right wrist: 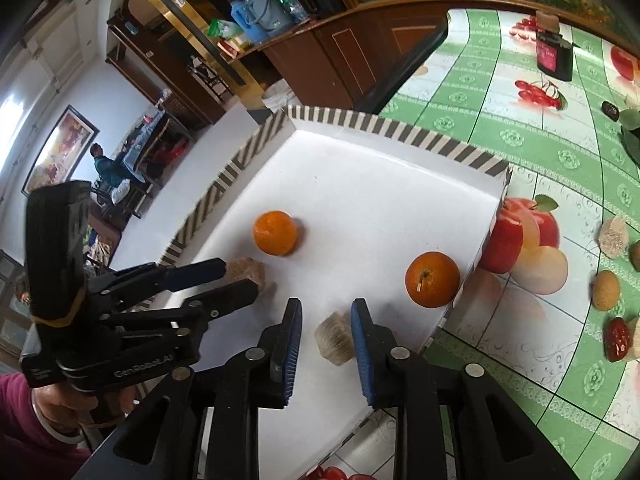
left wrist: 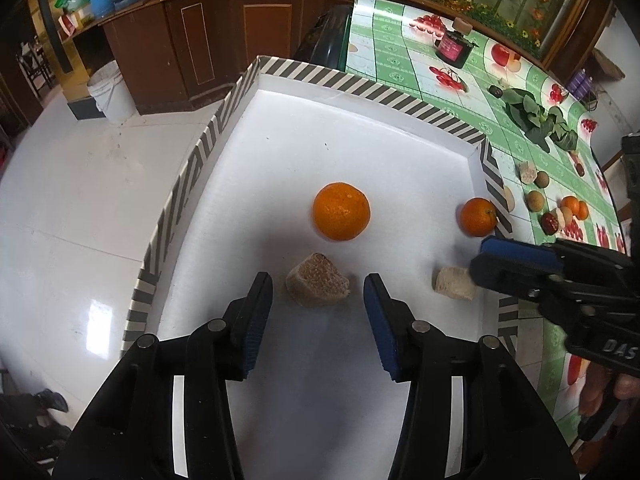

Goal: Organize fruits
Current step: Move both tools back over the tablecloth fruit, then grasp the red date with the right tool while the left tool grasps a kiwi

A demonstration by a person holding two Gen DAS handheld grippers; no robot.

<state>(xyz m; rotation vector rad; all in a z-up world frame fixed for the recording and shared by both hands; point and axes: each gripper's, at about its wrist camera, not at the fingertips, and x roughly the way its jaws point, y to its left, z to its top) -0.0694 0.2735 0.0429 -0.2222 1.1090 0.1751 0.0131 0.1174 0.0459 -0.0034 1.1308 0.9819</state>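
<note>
Behind your left gripper (right wrist: 236, 280) in the right wrist view, the brown chunk (right wrist: 250, 270) is half hidden; only its far end shows past the finger. From the left wrist view your right gripper (left wrist: 486, 258) covers one end of the pale chunk (left wrist: 454, 284), and you cannot tell there how wide its fingers stand. Past the tray's right wall, the small fruits (left wrist: 560, 212) on the green tablecloth (right wrist: 500, 140) are too small to name surely.

Your left gripper (left wrist: 318, 292) is spread wide, with the brown chunk (left wrist: 318, 290) lying on the white tray (left wrist: 360, 120) between its fingertips, touching neither. Your right gripper (right wrist: 326, 320) is also released, the pale chunk (right wrist: 334, 338) sitting between its fingers. One orange (left wrist: 341, 211) lies just beyond the brown chunk; a second orange (left wrist: 478, 217) rests against the tray's right wall.
</note>
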